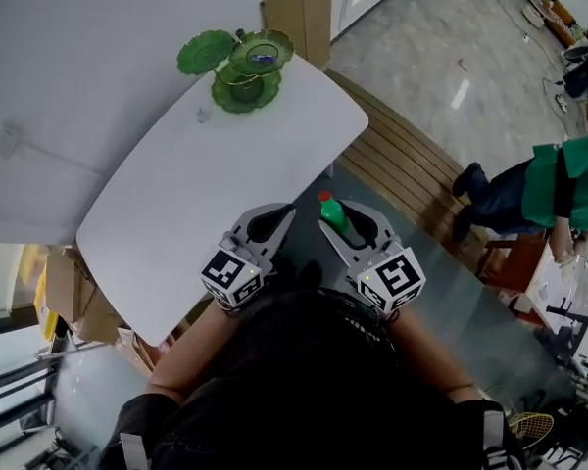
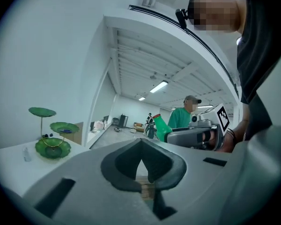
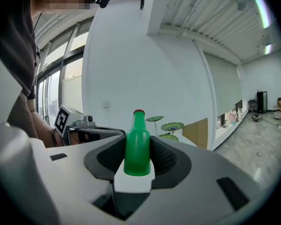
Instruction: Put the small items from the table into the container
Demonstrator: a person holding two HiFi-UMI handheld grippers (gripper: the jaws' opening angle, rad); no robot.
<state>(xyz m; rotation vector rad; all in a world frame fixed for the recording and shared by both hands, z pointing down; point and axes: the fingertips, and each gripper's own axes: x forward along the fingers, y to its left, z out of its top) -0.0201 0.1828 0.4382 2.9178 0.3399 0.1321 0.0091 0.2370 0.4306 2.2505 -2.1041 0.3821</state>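
My right gripper is shut on a green bottle with a red cap, held upright between the pads. From above, the bottle and right gripper hang just off the near edge of the white table. My left gripper is beside it over the table's edge, and its jaws meet at the tips with nothing between them. A green three-dish stand rises at the table's far end, with a small clear item near its foot. Small dark items lie in its dishes.
A person in a green top stands at the right, beyond a slatted wooden strip on the floor. Cardboard boxes sit under the table's left end. A white wall runs behind the stand.
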